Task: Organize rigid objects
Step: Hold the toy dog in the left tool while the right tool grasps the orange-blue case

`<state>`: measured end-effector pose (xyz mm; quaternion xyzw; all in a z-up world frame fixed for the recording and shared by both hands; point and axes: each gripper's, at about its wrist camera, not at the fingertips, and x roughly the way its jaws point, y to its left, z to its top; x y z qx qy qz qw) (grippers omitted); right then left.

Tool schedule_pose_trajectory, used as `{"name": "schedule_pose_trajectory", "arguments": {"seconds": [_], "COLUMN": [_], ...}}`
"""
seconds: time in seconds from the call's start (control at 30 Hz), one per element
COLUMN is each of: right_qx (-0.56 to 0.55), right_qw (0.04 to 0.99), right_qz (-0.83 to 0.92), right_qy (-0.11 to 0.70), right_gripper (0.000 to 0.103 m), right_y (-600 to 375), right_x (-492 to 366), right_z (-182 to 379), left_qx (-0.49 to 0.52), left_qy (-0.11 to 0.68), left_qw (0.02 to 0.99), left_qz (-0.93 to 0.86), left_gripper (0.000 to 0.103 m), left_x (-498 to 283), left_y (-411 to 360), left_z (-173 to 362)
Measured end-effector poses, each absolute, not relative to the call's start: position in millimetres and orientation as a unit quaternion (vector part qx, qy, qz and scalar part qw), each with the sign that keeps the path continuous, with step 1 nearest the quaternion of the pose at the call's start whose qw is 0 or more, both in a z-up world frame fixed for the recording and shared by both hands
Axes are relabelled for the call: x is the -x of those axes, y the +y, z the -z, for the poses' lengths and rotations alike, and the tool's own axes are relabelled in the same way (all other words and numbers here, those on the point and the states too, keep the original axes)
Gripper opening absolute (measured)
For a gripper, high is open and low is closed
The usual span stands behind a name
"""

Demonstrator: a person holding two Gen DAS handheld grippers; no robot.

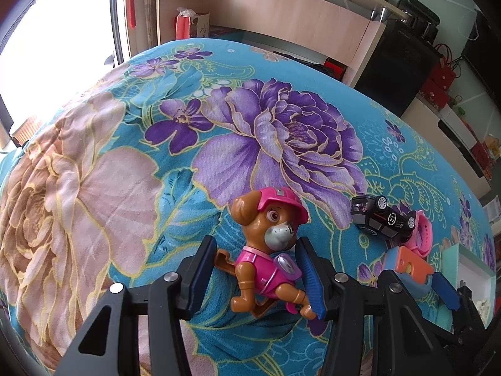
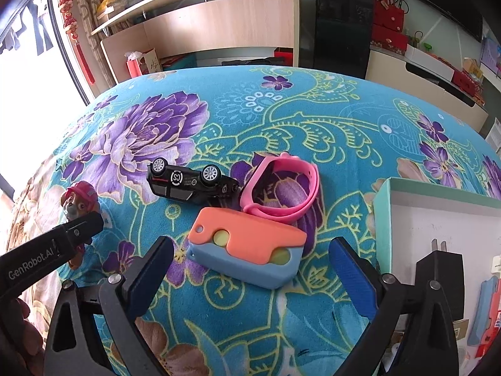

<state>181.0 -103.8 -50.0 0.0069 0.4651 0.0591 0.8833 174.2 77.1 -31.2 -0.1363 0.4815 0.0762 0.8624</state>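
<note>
Left fingers: the left gripper (image 1: 255, 279) stood with its blue pads apart around the toy dog figure (image 1: 269, 250), low centre of the left wrist view; the right pad (image 1: 310, 279) touched the dog's side, the left pad was clear of it, so nothing was clamped yet.
Dog risk: closing on one side first could have shoved the figure over on the soft floral blanket (image 1: 125, 156).
Right fingers: the right gripper (image 2: 253, 269) was spread wide, either side of the orange-and-blue plastic case (image 2: 247, 247), touching nothing.
Case risk: its sloped, smooth faces could have slipped from the pads.
Neighbours: the overturned black toy car (image 2: 191, 185) and pink wristband (image 2: 281, 188) lay just beyond the case; a deep reach could have knocked them.
Box: the white-lined box (image 2: 383, 206) sat at the right edge; its near wall could have caught a carried toy.
</note>
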Motion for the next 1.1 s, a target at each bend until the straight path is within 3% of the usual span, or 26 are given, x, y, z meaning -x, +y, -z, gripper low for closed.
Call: {"name": "schedule_pose_trajectory", "arguments": {"seconds": [0.63, 0.7, 0.8, 1.1], "right_qx": [0.031, 0.026, 0.013, -0.014], "right_qw": [0.885, 0.886, 0.888, 0.889], "right_qz": [-0.051, -0.051, -0.04, -0.045], "right_qy": [0.462, 0.46, 0.457, 0.456], "right_gripper": [0.099, 0.088, 0.078, 0.078], "right_y": [-91, -91, -98, -105], "right_x": [-185, -184, -183, -180], "right_z": [58, 57, 54, 50], "left_qx": [0.129, 0.129, 0.129, 0.133], "left_qy": [0.486, 0.486, 0.486, 0.477], "left_qw": [0.861, 0.861, 0.861, 0.866], "left_qz": [-0.076, -0.076, -0.076, -0.066], "left_gripper": [0.055, 0.056, 0.056, 0.053], "left_x": [-176, -176, -176, -174], "left_y": [75, 75, 75, 75], "left_z": [33, 33, 33, 30]}}
